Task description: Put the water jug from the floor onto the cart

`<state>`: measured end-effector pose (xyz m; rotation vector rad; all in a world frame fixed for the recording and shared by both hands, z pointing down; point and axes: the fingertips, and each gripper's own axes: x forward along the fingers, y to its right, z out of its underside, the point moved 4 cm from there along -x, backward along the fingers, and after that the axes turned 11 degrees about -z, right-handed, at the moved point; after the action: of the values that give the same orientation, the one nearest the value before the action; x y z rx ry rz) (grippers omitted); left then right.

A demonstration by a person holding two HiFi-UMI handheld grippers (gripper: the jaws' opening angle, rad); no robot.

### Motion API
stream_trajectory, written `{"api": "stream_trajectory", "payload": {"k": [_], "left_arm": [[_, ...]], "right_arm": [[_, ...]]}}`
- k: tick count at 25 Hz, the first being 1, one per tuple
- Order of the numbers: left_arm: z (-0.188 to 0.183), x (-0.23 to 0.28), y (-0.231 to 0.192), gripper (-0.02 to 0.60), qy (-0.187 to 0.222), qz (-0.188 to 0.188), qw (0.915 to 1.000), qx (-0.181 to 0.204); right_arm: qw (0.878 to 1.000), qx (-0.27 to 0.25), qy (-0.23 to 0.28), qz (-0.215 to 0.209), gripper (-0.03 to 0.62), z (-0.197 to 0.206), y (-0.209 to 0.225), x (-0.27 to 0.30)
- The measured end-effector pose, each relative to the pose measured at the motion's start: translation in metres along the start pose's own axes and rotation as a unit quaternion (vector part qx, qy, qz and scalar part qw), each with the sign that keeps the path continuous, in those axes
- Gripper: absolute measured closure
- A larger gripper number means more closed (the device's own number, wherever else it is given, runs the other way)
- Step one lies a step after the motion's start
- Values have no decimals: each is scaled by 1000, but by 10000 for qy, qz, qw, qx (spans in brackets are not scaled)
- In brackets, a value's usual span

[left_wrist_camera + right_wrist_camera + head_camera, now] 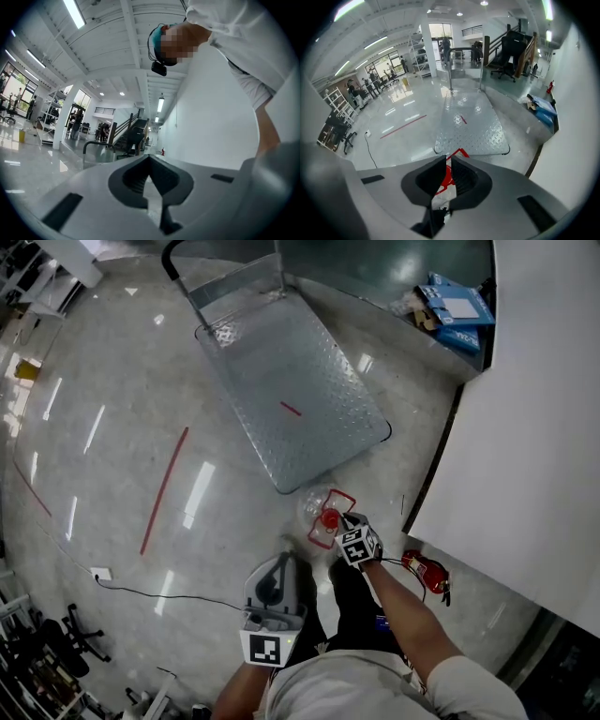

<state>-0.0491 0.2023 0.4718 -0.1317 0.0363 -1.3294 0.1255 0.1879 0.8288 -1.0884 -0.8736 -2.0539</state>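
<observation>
A clear water jug (315, 505) with a red cap and a red handle frame (339, 500) stands on the floor just off the near corner of the cart (291, 399). My right gripper (340, 524) points steeply down at the jug's top with its jaws shut; nothing is held. In the right gripper view the red handle (460, 153) shows just past my right gripper (446, 159), with the cart (471, 126) beyond. My left gripper (285, 554) hangs level beside it, nearer the person, shut and empty. The left gripper view shows only my left gripper (150, 158) and the hall.
The cart is a bare metal platform with its push handle (173, 254) at the far end. A white wall (525, 427) runs along the right. Blue boxes (455, 310) lie at the back right. A red object (427, 573) and a black cable (159, 594) lie on the floor.
</observation>
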Motion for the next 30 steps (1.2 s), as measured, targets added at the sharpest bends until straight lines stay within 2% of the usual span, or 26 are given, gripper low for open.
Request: {"api": "stream_trajectory", "payload": {"k": [2,4,5,11,14,23,30], "left_arm": [[10,0,-3,578,-23,-3,10000,-31],[19,-2,-5,578,-70,-3,10000,-72],[24,-4,-5,578,-102,4,9999,-87],[50,-12,-8,578,-341,74,9993,-152],[58,-12,-15,578,-362,25,9992,-160],[76,-14,-28,578,-530,-70,9983,-229],[85,-12,-32,578,-591,-100,9979,-260]], "right_arm": [[9997,7,-220,-87,562,11,1,20],[9984,83,-509,-228,446,26,-1,38],[9974,132,-642,-286,425,33,-2,47],[9929,349,-1070,-380,374,53,-3,85],[9912,294,-1240,-363,313,58,-1,103],[9889,433,-1383,-331,296,69,7,125],[9884,349,-1442,-325,295,67,4,136]]}}
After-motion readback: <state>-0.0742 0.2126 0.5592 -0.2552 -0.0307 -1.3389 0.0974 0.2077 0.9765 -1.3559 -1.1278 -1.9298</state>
